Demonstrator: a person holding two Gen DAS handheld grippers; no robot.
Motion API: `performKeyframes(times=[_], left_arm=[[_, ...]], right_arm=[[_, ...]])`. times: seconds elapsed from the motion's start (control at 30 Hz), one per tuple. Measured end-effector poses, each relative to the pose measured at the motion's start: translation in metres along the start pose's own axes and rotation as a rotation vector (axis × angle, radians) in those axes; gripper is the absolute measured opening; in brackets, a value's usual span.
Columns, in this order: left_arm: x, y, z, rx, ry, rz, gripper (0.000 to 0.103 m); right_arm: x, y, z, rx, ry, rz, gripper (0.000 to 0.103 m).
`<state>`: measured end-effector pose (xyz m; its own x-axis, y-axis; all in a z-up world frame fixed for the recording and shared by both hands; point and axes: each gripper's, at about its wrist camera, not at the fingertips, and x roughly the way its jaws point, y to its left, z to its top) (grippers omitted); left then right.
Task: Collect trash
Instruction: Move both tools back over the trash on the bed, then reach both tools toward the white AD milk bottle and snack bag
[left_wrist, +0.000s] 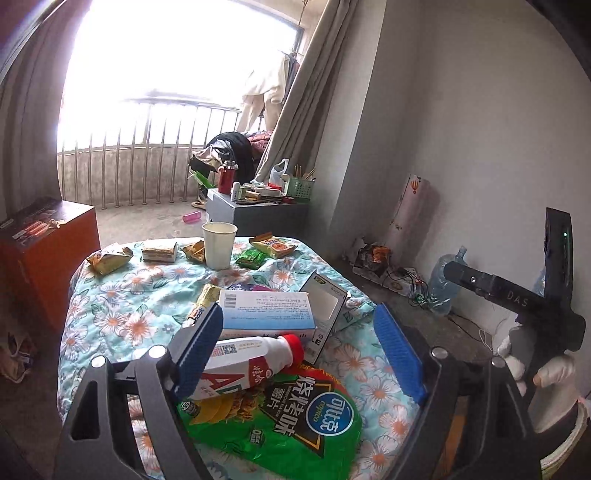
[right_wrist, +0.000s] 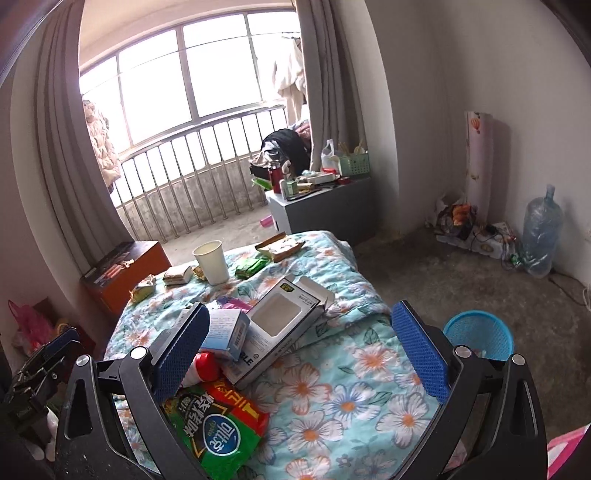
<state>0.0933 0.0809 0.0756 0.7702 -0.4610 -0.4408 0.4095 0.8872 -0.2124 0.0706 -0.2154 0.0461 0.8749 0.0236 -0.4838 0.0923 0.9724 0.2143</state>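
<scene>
Left wrist view: left claw (left_wrist: 301, 350) spread wide, pinching nothing, hanging over the near end of a floral quilt (left_wrist: 122, 306). Green chip bag (left_wrist: 280, 417) lies flat between the blue pads, low and close to the claw base. White milk bottle (left_wrist: 255, 356) with red cap lies on its side, its body tucked behind the left pad (left_wrist: 201, 352), cap pointing into the gap, lower end resting on the chip bag. Just ahead of the claw: light blue box (left_wrist: 266, 310), and beside it on the right a white window box (left_wrist: 327, 314), leaning. Further ahead, a paper cup (left_wrist: 219, 245) stands upright, small snack wrappers (left_wrist: 109, 258) scattered to both sides of it. Right claw's body (left_wrist: 517, 306) visible off to the right, held by a gloved hand (left_wrist: 554, 373).

Right wrist view: right claw (right_wrist: 301, 354) also spread wide, holding nothing, above the same quilt (right_wrist: 351, 391). Chip bag (right_wrist: 221, 428) lies near the left pad (right_wrist: 181, 354), low in the gap. Bottle's red cap (right_wrist: 207, 365) pokes out just beside the left pad, touching the bag. Window box (right_wrist: 284, 332) lies ahead between the pads, blue box (right_wrist: 225, 328) left of it, partly behind the left pad. Cup (right_wrist: 211, 262) well ahead. Blue mesh bin (right_wrist: 480, 334) on the floor, right of the right pad, partly hidden behind it. Left claw (right_wrist: 40, 365) dim at the far left edge, state unclear here.
</scene>
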Motion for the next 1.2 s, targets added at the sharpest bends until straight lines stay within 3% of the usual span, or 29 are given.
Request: performKeyframes(times=[0.37,0.6,0.73,0.97,1.2], left_arm=[[0.002,0.022,-0.077,-0.015,0.143,0.055,0.082],[0.019,0.015,-0.091,0.002,0.207,0.068,0.082],[0.025,0.015,-0.092,0.006,0.218,0.084,0.082],[0.024,0.021,-0.096,-0.03,0.215,0.117,0.082],[0.016,0.028,-0.095,-0.049,0.184,0.125,0.082]], right_arm=[[0.047,0.017,-0.053,0.082,0.282,0.089,0.095],[0.075,0.02,-0.076,0.104,0.414,0.123,0.094],[0.08,0.019,-0.076,0.103,0.419,0.141,0.093],[0.079,-0.002,-0.068,0.137,0.401,0.172,0.079],[0.106,-0.005,-0.073,0.212,0.503,0.298,0.057]])
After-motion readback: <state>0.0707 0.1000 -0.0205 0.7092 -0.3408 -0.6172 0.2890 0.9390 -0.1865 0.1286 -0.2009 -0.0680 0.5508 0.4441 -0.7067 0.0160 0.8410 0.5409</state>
